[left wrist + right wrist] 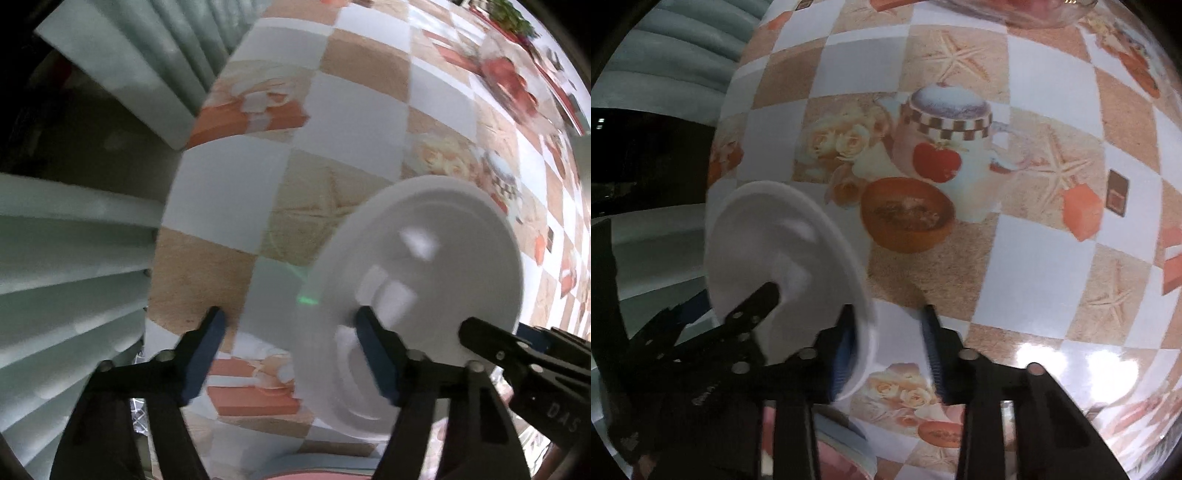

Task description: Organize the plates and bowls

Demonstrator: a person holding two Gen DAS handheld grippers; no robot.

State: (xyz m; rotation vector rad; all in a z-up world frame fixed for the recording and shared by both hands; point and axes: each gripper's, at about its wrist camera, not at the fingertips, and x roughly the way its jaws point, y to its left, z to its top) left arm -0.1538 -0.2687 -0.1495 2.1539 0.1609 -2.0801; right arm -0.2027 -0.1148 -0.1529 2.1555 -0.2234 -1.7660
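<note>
I judge this to be the carrying step: a round white plastic plate is up off the tabletop, tilted steeply on edge between my two grippers, and still needs a place to land.

In the left wrist view, my left gripper stands spread wide, and the plate's rim sits against its right finger only; nothing is pinched between the pair, so I read it as released. The right gripper comes in from the side, its dark tip touching the plate's lower edge.

From the right wrist view, my right gripper also has a clear gap between its blue-padded fingers; the plate's rim lies against the left one. Whether either tool truly grips the plate I cannot tell.

Both tools point forward and down over the checked, picture-printed oilcloth. A pinkish dish edge shows just below. Next I would want a firm pinch on the rim before lowering it there.
</note>
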